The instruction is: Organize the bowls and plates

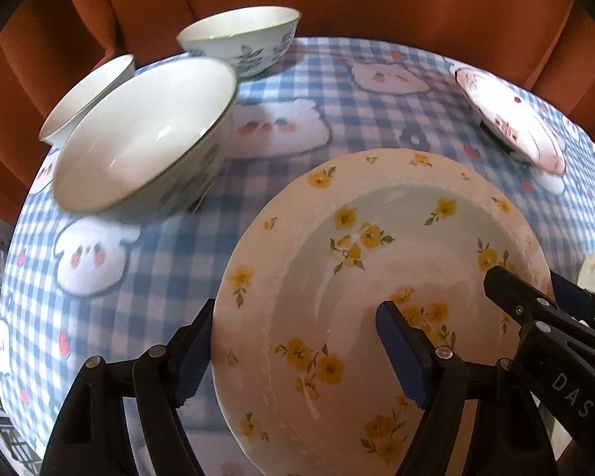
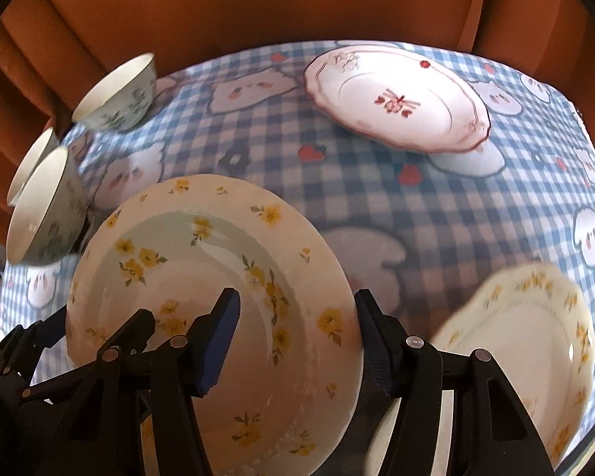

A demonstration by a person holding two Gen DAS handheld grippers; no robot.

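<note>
A deep plate with yellow flowers is held over the blue checked tablecloth. My left gripper straddles its left rim, one finger outside and one inside. My right gripper straddles its right rim the same way; it shows in the left wrist view. Both look closed on the rim. Three white bowls with blue-green sprigs stand at the left: a near one, one behind and a far one. A pink-patterned plate lies at the far right.
A second yellow-flowered plate lies at the near right of the table. Orange curtains hang behind the table. The tablecloth carries white cartoon figures and strawberries. The table's far edge runs just past the bowls.
</note>
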